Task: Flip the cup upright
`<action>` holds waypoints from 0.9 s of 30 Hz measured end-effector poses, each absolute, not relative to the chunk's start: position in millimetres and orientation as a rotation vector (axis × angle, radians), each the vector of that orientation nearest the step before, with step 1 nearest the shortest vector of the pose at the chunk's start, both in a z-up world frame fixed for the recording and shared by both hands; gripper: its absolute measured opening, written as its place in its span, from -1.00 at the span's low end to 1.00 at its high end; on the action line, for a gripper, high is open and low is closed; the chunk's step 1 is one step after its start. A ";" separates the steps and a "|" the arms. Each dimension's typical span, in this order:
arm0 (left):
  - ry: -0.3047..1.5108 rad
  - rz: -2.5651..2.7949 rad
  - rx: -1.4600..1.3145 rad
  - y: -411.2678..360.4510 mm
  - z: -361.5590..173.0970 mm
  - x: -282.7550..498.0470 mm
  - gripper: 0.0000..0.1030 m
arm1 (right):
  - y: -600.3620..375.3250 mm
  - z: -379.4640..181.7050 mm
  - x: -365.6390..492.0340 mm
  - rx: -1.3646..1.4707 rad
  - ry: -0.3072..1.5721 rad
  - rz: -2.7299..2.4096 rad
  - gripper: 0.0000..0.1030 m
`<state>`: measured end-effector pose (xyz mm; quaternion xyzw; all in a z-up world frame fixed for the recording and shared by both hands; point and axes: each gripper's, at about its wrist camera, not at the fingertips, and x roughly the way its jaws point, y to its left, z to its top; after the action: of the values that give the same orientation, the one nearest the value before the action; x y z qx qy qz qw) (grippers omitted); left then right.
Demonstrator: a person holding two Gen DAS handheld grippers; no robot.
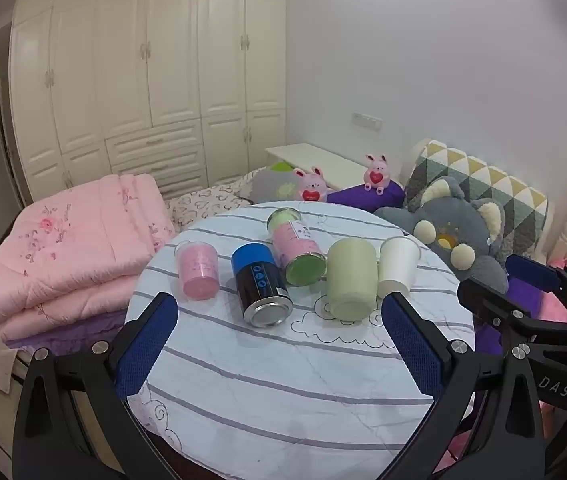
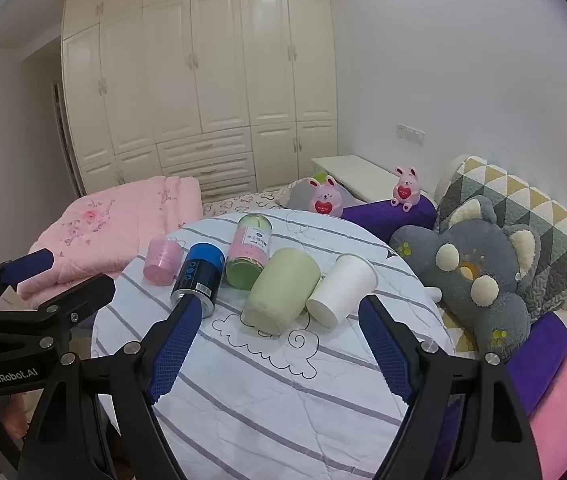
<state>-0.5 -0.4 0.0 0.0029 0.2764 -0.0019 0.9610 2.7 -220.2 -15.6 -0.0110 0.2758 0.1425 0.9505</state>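
Several containers lie on their sides on a round table with a striped cloth (image 1: 291,380): a small pink cup (image 1: 198,271) (image 2: 162,261), a blue and black can (image 1: 261,289) (image 2: 199,278), a tall pink and green jar (image 1: 297,250) (image 2: 249,250), a pale green cup (image 1: 352,278) (image 2: 281,290) and a white paper cup (image 1: 397,266) (image 2: 341,290). My left gripper (image 1: 279,340) is open and empty, short of the can. My right gripper (image 2: 279,346) is open and empty, short of the green and white cups. It also shows at the right of the left wrist view (image 1: 523,288).
A folded pink quilt (image 1: 63,252) lies on the bed to the left of the table. A grey plush toy (image 2: 479,272), a patterned pillow (image 2: 523,208) and two pink bunny toys (image 2: 325,198) sit to the right and behind. A white wardrobe (image 2: 203,72) stands at the back.
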 end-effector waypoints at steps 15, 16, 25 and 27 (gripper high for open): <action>0.576 -0.007 -0.014 3.5 -3.9 2.5 1.00 | -217.1 -20.9 7.1 -0.024 0.568 0.288 0.59; 0.576 -0.009 -0.015 4.0 -3.5 2.5 1.00 | -217.5 -21.4 7.2 -0.023 0.565 0.285 0.59; 0.569 -0.014 -0.025 4.2 -7.5 6.7 1.00 | -217.2 -10.3 0.7 -0.020 0.522 0.287 0.59; 0.563 -0.015 -0.028 4.6 -7.1 6.7 1.00 | -218.2 -10.9 -0.2 -0.018 0.508 0.292 0.59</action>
<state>6.7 4.6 -7.1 -0.0138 0.2779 -0.0076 0.9605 -0.2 -218.2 -10.9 -0.0089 0.2501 0.1440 0.9574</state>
